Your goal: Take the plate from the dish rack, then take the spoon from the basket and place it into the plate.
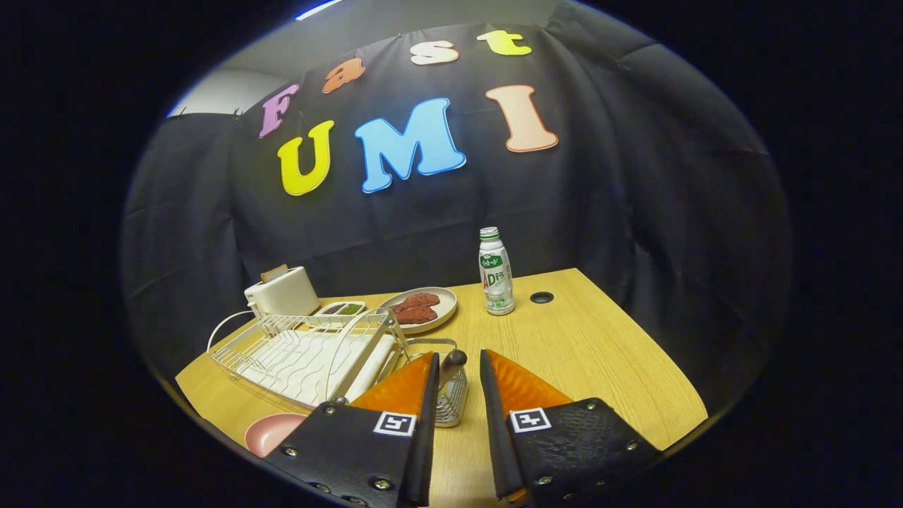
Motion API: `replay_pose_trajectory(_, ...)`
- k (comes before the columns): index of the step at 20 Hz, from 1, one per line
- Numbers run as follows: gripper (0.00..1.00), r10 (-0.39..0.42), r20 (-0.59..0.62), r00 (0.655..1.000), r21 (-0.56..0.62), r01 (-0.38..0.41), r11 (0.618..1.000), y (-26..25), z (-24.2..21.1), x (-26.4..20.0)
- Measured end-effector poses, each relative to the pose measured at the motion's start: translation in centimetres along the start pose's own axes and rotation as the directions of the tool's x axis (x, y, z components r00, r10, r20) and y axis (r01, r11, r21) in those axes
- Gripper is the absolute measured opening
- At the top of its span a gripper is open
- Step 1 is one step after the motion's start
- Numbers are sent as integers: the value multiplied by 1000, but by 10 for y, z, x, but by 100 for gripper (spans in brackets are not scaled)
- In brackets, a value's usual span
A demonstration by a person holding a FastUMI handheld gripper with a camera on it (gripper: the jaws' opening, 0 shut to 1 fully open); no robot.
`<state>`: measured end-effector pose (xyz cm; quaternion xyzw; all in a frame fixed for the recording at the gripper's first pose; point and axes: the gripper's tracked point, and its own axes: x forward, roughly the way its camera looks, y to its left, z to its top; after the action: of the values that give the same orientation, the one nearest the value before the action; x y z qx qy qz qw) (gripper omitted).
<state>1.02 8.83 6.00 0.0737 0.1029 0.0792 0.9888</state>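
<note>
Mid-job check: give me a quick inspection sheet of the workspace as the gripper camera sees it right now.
Surface: wooden table with a round grommet hole.
Job's things: white wire dish rack, no plate standing in it; pink plate on the table beside the left finger; spoon handle upright in the wire basket.
Clutter: toaster, small dish of condiments, beige plate of meat slices, bottle.
Grippers: gripper open, fingers either side of the spoon handle, not pressing it.
Cables: nothing seen.
Surroundings: black cloth booth wall.
</note>
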Motion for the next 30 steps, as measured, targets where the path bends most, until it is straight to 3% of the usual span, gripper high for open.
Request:
replay_pose_trajectory(8,34,-41,32,999,-33,42,999,0,1,25)
replay_pose_trajectory(9,25,-35,36,999,-19,36,999,4,0,38)
replay_pose_trajectory(11,22,-21,38,999,22,20,1000,17,5,27)
replay_pose_trajectory(12,11,-23,21,1000,32,22,999,18,3,28)
replay_pose_trajectory(14,11,-24,19,1000,37,24,999,22,6,36)
replay_pose_trajectory(15,4,-3,15,1000,22,3,1000,30,7,29)
replay_pose_trajectory(19,3,-2,9,1000,-75,3,997,47,12,30)
replay_pose_trajectory(30,4,-67,52,996,-96,72,993,43,64,14)
